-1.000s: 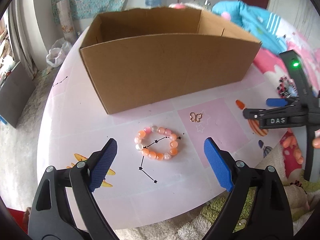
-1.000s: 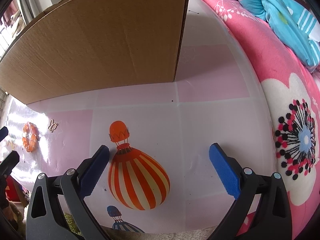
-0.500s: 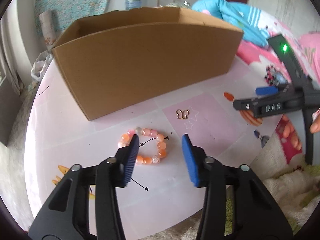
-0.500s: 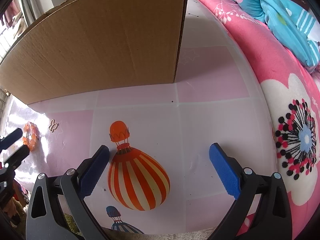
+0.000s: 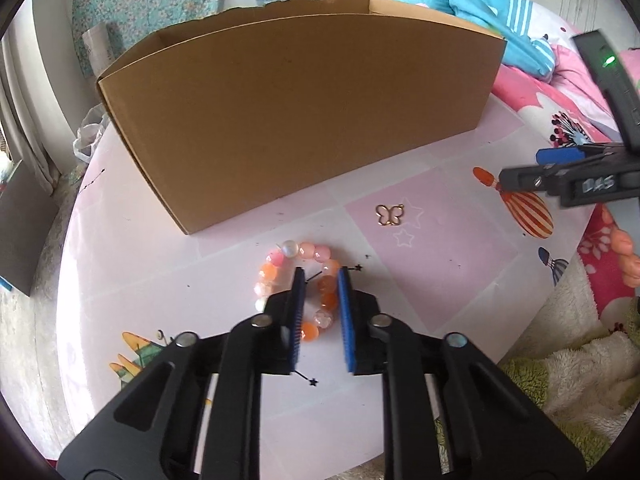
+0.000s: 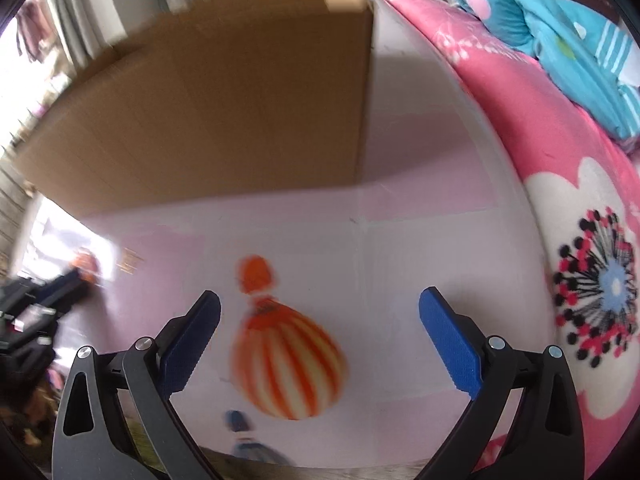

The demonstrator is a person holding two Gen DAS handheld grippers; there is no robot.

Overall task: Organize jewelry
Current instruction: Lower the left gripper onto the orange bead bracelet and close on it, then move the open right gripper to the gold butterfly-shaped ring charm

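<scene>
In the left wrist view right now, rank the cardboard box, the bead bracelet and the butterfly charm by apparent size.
1. cardboard box, by far the largest, spanning most of the frame.
2. bead bracelet, mid-sized, though nearer the camera and partly hidden by the left gripper.
3. butterfly charm, smallest.

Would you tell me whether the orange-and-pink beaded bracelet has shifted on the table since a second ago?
No: the orange-and-pink beaded bracelet lies on the same printed star lines; the left gripper has been closing around its right side.

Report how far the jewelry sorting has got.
Nothing visibly boxed yet; the cardboard box's inside is hidden. In hand: the left gripper has just been closing on one side of the bead bracelet. Left: the butterfly charm lies untouched; the right gripper hangs open, empty.
</scene>
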